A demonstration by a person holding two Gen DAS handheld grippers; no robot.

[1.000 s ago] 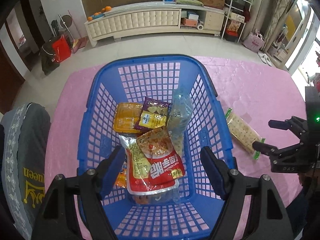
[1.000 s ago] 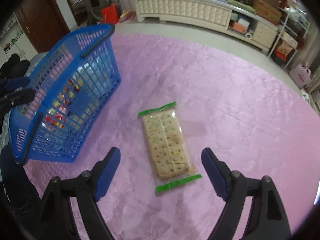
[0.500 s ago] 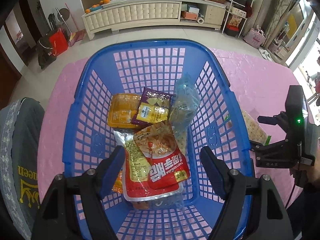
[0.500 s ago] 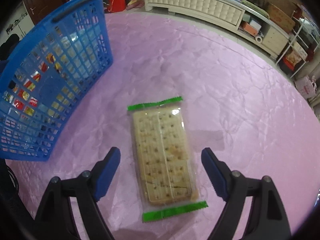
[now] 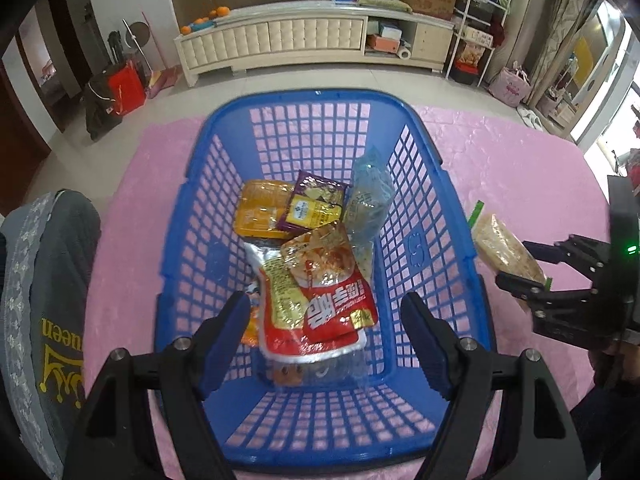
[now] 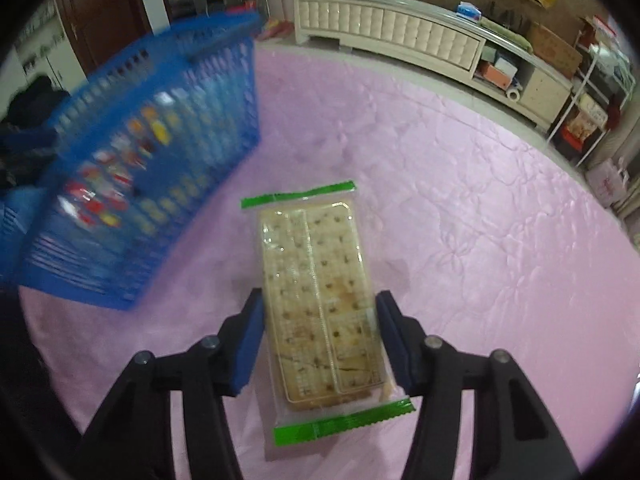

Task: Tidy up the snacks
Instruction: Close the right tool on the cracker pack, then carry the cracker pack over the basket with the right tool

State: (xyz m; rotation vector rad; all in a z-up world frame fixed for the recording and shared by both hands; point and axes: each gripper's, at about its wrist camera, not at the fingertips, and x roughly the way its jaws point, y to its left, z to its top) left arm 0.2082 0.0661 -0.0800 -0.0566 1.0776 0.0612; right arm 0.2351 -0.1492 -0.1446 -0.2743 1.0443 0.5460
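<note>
A clear cracker pack [image 6: 316, 280] with green ends sits between the blue pads of my right gripper [image 6: 320, 300], whose jaws are closing and touch both long sides. In the left wrist view the cracker pack [image 5: 504, 252] is tilted, raised off the cloth, in the right gripper [image 5: 528, 266] just right of the blue basket [image 5: 424, 240]. My left gripper [image 5: 324, 304] hovers open over the basket, holding nothing. Inside lie a red-and-white pouch [image 5: 320, 292], a purple packet [image 5: 316, 208], an orange pack [image 5: 260, 212] and a clear bag [image 5: 366, 208].
The pink tablecloth [image 6: 440, 200] spreads to the right of the basket [image 6: 160, 160]. A grey cloth-covered seat [image 5: 44, 280] stands at the table's left edge. A long white cabinet [image 5: 304, 40] lines the far wall across the floor.
My right gripper moved forward over the cracker pack and its jaws closed in on the pack's sides, lifting it a little. The left gripper shifted slightly over the basket and stayed open.
</note>
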